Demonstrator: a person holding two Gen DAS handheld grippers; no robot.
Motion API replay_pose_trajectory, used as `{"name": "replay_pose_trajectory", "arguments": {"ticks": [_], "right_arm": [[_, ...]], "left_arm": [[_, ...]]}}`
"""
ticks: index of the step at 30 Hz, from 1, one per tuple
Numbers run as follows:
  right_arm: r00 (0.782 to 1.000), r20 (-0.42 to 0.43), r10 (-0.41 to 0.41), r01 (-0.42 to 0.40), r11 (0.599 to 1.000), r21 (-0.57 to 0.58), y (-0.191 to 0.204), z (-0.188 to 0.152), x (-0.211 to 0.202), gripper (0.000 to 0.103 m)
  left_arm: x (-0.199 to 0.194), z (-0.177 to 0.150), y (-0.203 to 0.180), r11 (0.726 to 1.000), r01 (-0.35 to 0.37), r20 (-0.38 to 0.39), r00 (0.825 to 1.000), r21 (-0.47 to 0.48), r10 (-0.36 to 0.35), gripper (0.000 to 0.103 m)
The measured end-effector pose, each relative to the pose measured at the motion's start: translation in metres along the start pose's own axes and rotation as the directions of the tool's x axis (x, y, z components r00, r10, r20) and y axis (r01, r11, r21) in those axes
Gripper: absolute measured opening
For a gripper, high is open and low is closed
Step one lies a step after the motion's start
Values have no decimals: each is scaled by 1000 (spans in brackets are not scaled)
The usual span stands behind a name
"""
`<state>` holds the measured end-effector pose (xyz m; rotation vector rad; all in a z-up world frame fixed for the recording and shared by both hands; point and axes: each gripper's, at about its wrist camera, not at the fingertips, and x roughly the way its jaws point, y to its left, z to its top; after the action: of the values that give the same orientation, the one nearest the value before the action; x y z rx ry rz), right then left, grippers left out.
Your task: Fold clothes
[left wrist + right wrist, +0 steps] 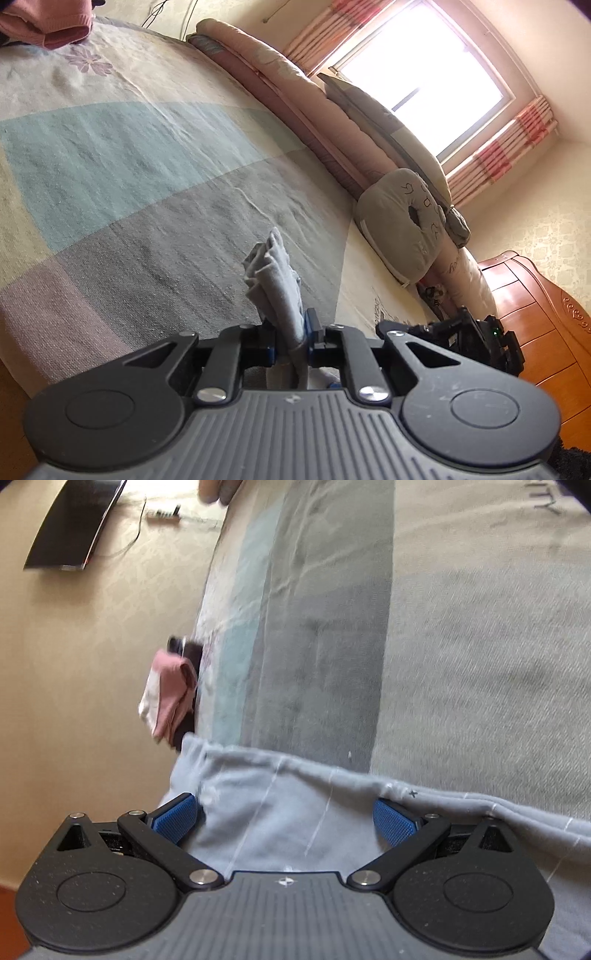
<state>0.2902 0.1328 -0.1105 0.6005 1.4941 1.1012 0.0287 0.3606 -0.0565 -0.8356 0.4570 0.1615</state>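
A light grey-blue garment [275,284] with thin white lines is bunched between the fingers of my left gripper [291,334], which is shut on it; a tuft of the cloth sticks out past the fingertips over the bed. In the right wrist view the same garment [280,808] spreads out flat between the blue pads [173,818] of my right gripper [282,818], which stands open and wide around the cloth's top hem. The other gripper [465,332] shows at the right edge of the left wrist view.
The bed is covered by a sheet of grey, teal and mauve blocks [147,155]. A pink folded garment [48,26] lies at its far corner, also the pink pile [170,694]. Rolled quilts and pillows [402,218] line the window side. A wooden headboard [535,321] stands right.
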Motion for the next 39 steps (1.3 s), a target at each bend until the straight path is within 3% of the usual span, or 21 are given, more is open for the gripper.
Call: {"name": "replay_pose_trajectory", "arguments": {"ticks": [6,8,16,21,25,34,39], "right_arm": [[990,109,-95,94,996,11,13,-11,-1,103],[986,110,-124,125,992,4,23,-16,-3,103],[990,3,-142,142,988,63,36,-41,-4,103],[974,-17,-227,227,970,85,35,-61,7,103],[988,-68,-138,145,982,124,31,-68,15,103],[986,67,-152,144,983,117,21,-54,-47,103],[962,207,-179,139,971,192,-6,-52,-110,103]], "left_arm": [[2,-1,2,1000,11,2,1000,-10,-11,13],[1,-2,3,1000,14,4,1000,-10,-14,13],[-1,-3,4,1000,16,6,1000,-9,-16,13],[-2,-4,1,1000,21,7,1000,0,-21,13],[-3,-3,2,1000,25,6,1000,-3,-25,13],[-5,-3,-14,998,65,-7,998,20,-65,13],[-5,-4,-33,993,116,-31,993,35,-115,13]]}}
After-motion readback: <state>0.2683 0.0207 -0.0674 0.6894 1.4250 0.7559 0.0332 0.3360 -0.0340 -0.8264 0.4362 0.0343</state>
